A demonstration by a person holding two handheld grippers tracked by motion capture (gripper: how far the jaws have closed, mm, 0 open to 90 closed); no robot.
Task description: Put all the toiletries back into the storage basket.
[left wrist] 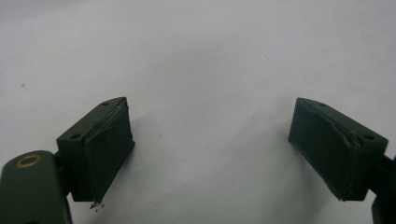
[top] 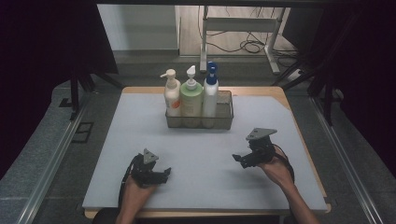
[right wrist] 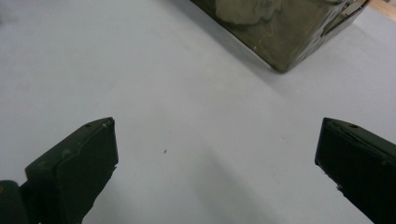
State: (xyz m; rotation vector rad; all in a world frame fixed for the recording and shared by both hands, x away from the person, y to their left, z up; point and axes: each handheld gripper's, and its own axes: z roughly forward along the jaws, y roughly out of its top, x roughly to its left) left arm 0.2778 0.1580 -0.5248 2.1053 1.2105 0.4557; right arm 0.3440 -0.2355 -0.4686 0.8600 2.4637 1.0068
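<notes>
Both jaws spread wide and empty, the left gripper (top: 164, 173) and right gripper (top: 237, 158) wait low in frame; three pump bottles (top: 191, 97) stand upright in the basket (top: 225, 122) at upper centre, probably smooth, top-heavy, best gripped mid-body.

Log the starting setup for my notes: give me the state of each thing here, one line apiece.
Left tool: open, empty, low over the mat.
Right tool: open, empty, aimed toward the basket.
Mesh basket: upright, holding three bottles.
Orange-label pump bottle: upright in basket, left end.
Green pump bottle: upright, middle.
Blue-pump bottle: upright, beside green one.
Grey mat: flat, bare near tools.
</notes>
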